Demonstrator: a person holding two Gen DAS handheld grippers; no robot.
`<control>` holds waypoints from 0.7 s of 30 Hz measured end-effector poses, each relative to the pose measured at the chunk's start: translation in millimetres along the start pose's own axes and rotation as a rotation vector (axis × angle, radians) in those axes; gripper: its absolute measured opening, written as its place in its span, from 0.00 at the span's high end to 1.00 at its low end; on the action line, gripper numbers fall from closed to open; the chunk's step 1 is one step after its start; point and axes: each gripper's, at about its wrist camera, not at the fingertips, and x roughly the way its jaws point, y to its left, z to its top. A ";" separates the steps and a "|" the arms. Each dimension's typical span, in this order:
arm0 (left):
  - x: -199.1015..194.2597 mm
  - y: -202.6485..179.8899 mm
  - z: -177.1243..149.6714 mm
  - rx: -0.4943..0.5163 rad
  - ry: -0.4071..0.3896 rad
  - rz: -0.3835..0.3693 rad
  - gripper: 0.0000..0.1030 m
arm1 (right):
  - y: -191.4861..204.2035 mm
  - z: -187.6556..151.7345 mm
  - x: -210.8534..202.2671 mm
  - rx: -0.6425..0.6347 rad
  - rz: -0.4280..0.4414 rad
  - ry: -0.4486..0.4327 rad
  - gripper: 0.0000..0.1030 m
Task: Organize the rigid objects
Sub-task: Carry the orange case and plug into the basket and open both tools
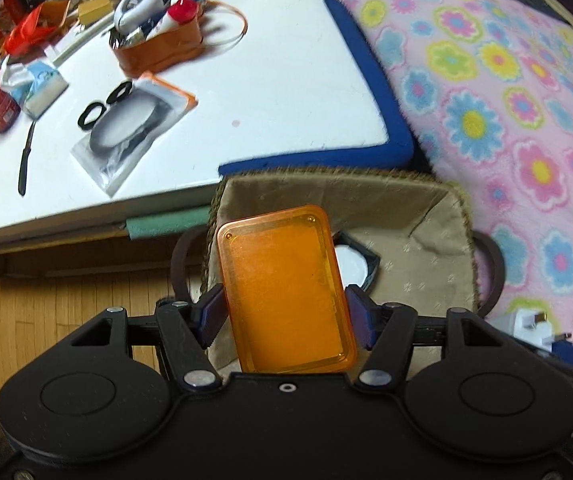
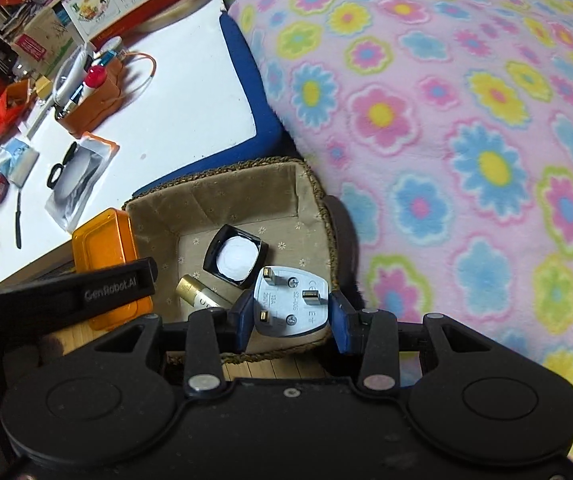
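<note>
My left gripper [image 1: 284,312] is shut on an orange translucent plastic box [image 1: 286,292], held over the near left rim of a fabric-lined woven basket [image 1: 418,216]. My right gripper [image 2: 292,314] is shut on a white three-pin plug [image 2: 292,300], held above the same basket [image 2: 246,184]. In the basket lie a black square compact with a white round centre [image 2: 236,256] and a gold tube [image 2: 196,292]. The right wrist view also shows the orange box [image 2: 104,240] at the basket's left side, with the left gripper's black body across it.
A white table [image 1: 266,80] with a blue edge holds an orange pouch of items [image 1: 158,40], a clear packet with a black ring [image 1: 126,132], a black pen [image 1: 26,160] and tissues. A pink flowered blanket [image 2: 466,120] lies to the right. Wooden floor shows below.
</note>
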 end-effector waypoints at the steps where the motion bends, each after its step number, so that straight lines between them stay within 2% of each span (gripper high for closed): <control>1: 3.1 0.8 -0.8 0.000 0.013 -0.007 0.43 | -0.8 1.9 7.6 0.001 -0.007 0.007 0.62; 3: 7.3 1.5 -1.2 0.003 0.033 -0.028 0.43 | 1.5 0.8 17.1 -0.001 -0.019 0.026 0.62; 10: 11.1 2.5 -1.1 0.002 0.047 -0.029 0.43 | 5.6 1.6 39.2 0.003 -0.029 0.080 0.62; 21: 16.3 4.6 1.1 -0.016 0.074 -0.021 0.42 | 9.0 8.6 47.2 0.001 -0.028 0.087 0.62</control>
